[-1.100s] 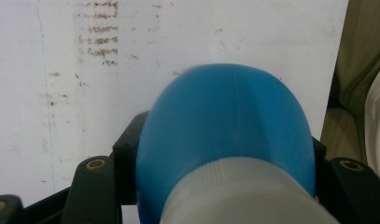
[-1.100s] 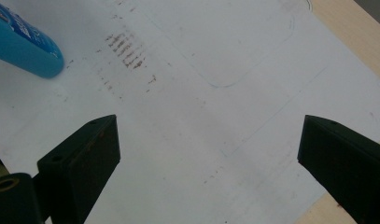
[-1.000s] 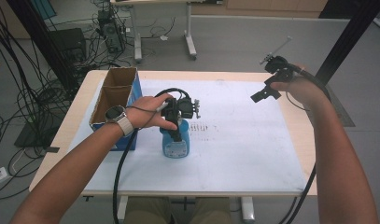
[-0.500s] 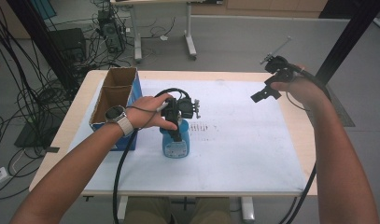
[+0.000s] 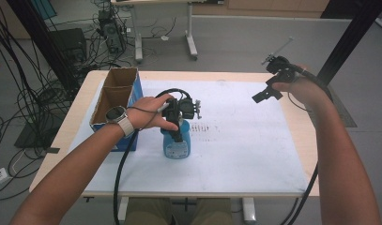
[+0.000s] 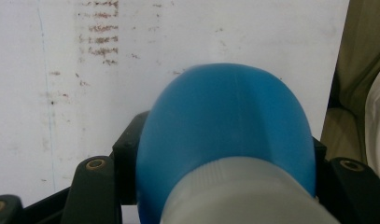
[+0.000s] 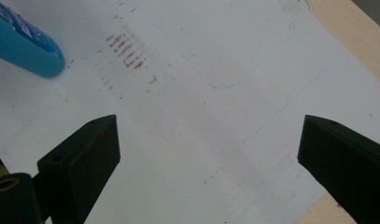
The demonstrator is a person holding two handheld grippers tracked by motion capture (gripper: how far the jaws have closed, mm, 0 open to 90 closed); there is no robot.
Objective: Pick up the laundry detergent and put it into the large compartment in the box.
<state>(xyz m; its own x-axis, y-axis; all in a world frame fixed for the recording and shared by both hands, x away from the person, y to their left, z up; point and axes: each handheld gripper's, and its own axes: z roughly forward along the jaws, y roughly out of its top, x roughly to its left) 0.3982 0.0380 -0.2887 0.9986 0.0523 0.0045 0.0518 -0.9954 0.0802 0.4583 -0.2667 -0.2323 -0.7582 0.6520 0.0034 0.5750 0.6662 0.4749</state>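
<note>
blue bottle (image 5: 177, 143) stands centre frame on the white sheet (image 5: 245, 150), left gripper (image 5: 179, 123) clamped on its neck; right gripper (image 5: 268, 89) wide open, empty, upper right. smooth plastic could slip or tip.

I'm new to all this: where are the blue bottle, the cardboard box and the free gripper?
blue bottle (image 5: 178, 146), high view, its label.
cardboard box (image 5: 106, 114), high view, near rim.
right gripper (image 7: 208, 140), right gripper view, between its jaws.

Light wooden table (image 5: 301, 136), mostly covered by a white paper sheet (image 5: 245, 150) bearing rows of brownish smudge marks (image 5: 205, 127) near its centre. An open cardboard box with blue sides (image 5: 114, 96) stands at the left edge. A blue bottle (image 5: 177, 143) stands upright on the sheet, left of centre.
</note>
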